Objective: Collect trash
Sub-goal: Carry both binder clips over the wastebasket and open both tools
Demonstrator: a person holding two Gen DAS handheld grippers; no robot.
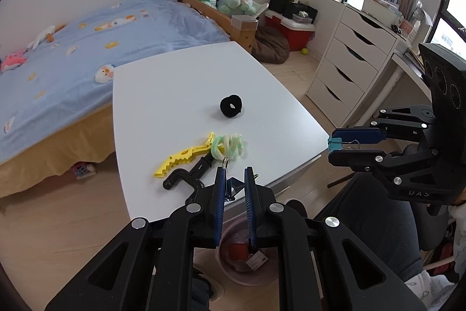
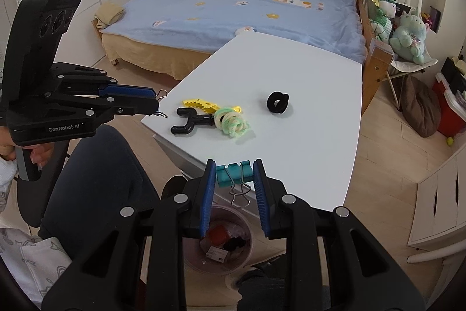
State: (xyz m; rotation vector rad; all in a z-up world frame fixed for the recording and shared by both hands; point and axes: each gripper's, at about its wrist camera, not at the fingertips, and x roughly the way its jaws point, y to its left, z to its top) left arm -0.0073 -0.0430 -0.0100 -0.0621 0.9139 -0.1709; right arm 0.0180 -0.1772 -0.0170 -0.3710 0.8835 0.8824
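Carrying clips binward: right gripper (image 2: 234, 179) pinches a teal metal binder clip (image 2: 234, 176), left gripper (image 1: 234, 179) nips a small dark clip (image 1: 230, 190); next, release over the pink plastic trash bin (image 2: 189, 255).

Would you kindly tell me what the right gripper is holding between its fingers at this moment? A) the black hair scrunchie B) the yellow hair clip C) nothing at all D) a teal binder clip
D: the right gripper is shut on a teal binder clip, its wire handles hanging down above the trash bin, while the black scrunchie and yellow hair clip lie on the table.
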